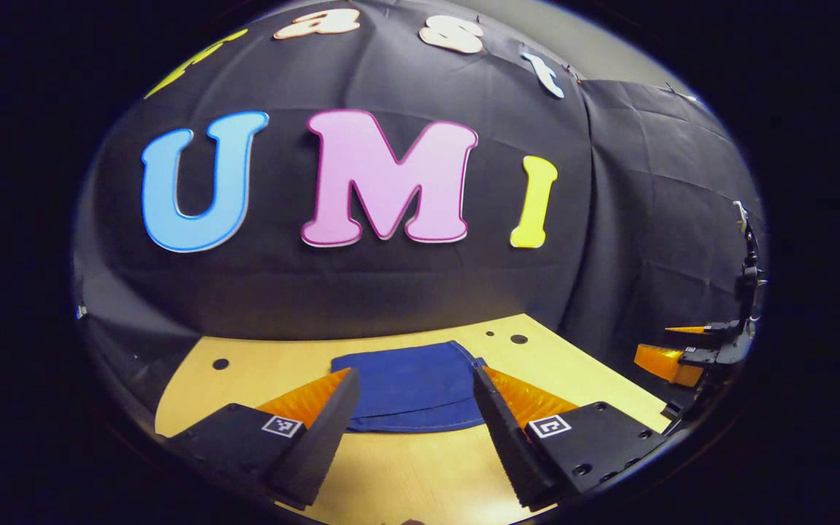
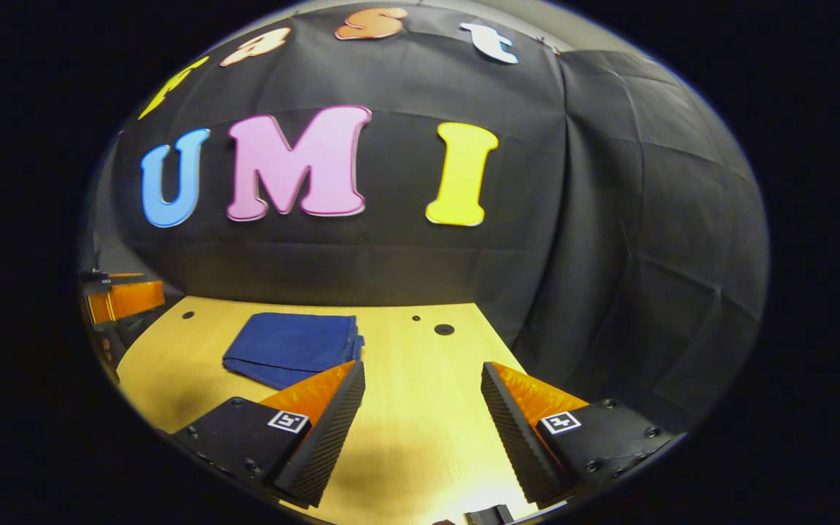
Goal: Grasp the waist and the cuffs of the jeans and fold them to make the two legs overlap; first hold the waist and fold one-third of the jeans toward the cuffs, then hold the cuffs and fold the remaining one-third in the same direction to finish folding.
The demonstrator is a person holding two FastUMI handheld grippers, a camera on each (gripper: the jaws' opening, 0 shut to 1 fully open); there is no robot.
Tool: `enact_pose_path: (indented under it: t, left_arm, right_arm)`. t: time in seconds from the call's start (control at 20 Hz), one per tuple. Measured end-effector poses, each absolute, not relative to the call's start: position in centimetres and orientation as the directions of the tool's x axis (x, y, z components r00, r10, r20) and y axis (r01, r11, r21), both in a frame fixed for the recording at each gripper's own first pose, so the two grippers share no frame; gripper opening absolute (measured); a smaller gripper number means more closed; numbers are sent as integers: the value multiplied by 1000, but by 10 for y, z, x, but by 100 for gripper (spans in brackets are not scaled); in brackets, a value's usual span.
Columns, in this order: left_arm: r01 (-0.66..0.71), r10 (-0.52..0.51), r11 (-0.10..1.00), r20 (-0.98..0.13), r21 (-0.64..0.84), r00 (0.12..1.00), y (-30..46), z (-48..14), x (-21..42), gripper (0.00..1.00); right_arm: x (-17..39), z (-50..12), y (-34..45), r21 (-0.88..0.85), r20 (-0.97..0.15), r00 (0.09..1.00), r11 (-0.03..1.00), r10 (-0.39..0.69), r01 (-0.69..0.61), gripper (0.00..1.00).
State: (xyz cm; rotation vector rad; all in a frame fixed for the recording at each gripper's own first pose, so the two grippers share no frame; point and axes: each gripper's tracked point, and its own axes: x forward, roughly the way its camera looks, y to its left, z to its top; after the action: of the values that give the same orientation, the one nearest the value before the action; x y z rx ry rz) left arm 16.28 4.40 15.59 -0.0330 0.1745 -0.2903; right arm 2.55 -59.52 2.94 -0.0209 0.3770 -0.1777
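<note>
Lying folded mid-table (image 2: 420,430), jeans (image 1: 409,390) sit clear of both grippers' spread jaws.

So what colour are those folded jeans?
Dark blue jeans, seen best in the right gripper view.

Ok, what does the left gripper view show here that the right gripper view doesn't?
Left gripper view: the folded jeans lie straight ahead between the open jaws of the left gripper, with the right gripper off at the right edge. Right gripper view: the jeans lie ahead-left of its open jaws, their stacked fold layers visible on their right side, and bare table sits between the jaws. Both: the jeans folded on the table, the cloth wall behind, neither gripper touching them.
</note>
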Motion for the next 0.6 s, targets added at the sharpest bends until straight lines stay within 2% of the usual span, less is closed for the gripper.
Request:
enact_pose_path:
  t: [0.15, 0.3, 0.45, 0.6]
  left_arm:
    - [177, -184, 982, -99, -70, 978, 89, 192, 114, 97]
    - [150, -159, 977, -47, -149, 986, 106, 218, 69, 96]
    - [112, -116, 984, -22, -139, 993, 133, 215, 27, 96]
    - [79, -85, 989, -41, -126, 996, 150, 194, -22, 97]
  right_arm:
    - [4, 73, -557, -47, -307, 947, 995, -97, 87, 98]
    - [-19, 114, -527, -42, -232, 972, 998, -44, 35, 96]
    - [-43, 147, -505, -49, -151, 988, 999, -28, 21, 97]
    - [-71, 147, -481, -42, -140, 990, 999, 7, -13, 97]
